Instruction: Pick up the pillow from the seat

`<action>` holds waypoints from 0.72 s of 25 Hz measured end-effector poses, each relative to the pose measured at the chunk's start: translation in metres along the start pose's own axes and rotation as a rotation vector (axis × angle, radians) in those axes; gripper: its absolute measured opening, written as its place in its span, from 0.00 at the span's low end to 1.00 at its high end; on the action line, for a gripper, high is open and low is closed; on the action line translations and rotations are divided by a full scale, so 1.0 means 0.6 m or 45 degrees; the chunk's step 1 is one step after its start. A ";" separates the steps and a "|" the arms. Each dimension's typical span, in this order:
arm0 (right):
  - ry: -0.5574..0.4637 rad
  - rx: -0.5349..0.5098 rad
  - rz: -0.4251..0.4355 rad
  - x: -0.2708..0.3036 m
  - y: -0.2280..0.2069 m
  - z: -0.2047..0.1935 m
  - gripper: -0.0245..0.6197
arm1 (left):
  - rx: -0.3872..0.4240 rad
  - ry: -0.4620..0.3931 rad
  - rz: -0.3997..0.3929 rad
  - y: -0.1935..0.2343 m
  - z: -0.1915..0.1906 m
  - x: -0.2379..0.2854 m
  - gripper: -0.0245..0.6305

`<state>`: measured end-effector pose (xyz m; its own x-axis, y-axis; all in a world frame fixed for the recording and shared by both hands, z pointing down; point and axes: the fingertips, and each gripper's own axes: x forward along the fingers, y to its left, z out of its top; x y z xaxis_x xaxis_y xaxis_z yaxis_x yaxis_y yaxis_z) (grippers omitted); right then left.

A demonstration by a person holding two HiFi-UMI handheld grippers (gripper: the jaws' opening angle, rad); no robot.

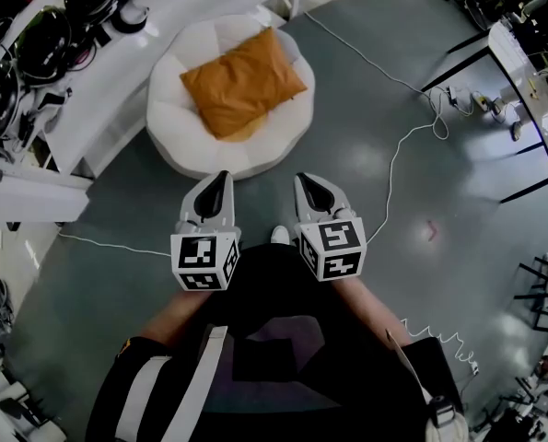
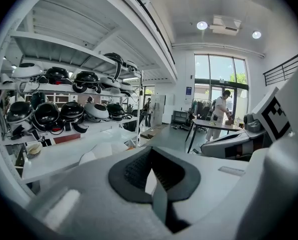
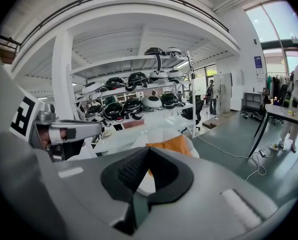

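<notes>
The orange pillow point(image 1: 241, 81) lies diagonally across the round white seat point(image 1: 177, 132), which stands on the grey floor at the far side; nothing is touching it. On the near side, the left gripper point(image 1: 220, 180) and right gripper point(image 1: 307, 184) are held side by side, pointing toward it. They sit about at the seat's near rim, though their height above it is hard to judge. Both pairs of fingers point(image 3: 126, 171) are clenched on nothing. The step in hand seems to be the approach. Next the grippers must reach farther, spread their fingers and close on the pillow's near edges.
</notes>
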<state>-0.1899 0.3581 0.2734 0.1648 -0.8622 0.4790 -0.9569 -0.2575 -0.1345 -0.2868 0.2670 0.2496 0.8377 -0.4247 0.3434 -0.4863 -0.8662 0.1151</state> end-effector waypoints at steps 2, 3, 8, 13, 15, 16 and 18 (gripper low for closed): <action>-0.007 0.002 0.008 -0.007 -0.018 -0.001 0.04 | 0.005 -0.003 0.010 -0.017 0.001 0.006 0.04; -0.010 0.004 0.011 -0.009 -0.027 -0.001 0.04 | 0.008 -0.004 0.015 -0.025 0.002 0.008 0.04; -0.013 0.011 0.036 -0.017 -0.055 -0.009 0.04 | 0.014 0.001 0.046 -0.052 -0.002 0.015 0.04; -0.021 0.011 0.061 -0.026 -0.067 -0.009 0.04 | 0.023 0.002 0.064 -0.070 0.002 0.018 0.04; -0.028 0.011 0.056 -0.024 -0.068 -0.007 0.04 | 0.032 0.001 0.054 -0.073 0.004 0.024 0.04; -0.030 0.013 0.050 -0.022 -0.071 -0.006 0.04 | 0.037 0.002 0.045 -0.074 0.006 0.028 0.04; -0.031 0.020 0.036 -0.018 -0.078 -0.004 0.04 | 0.048 0.000 0.026 -0.078 0.009 0.039 0.04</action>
<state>-0.1472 0.3804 0.2770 0.1438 -0.8794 0.4538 -0.9574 -0.2397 -0.1611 -0.2432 0.2964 0.2471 0.8278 -0.4421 0.3455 -0.4934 -0.8667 0.0731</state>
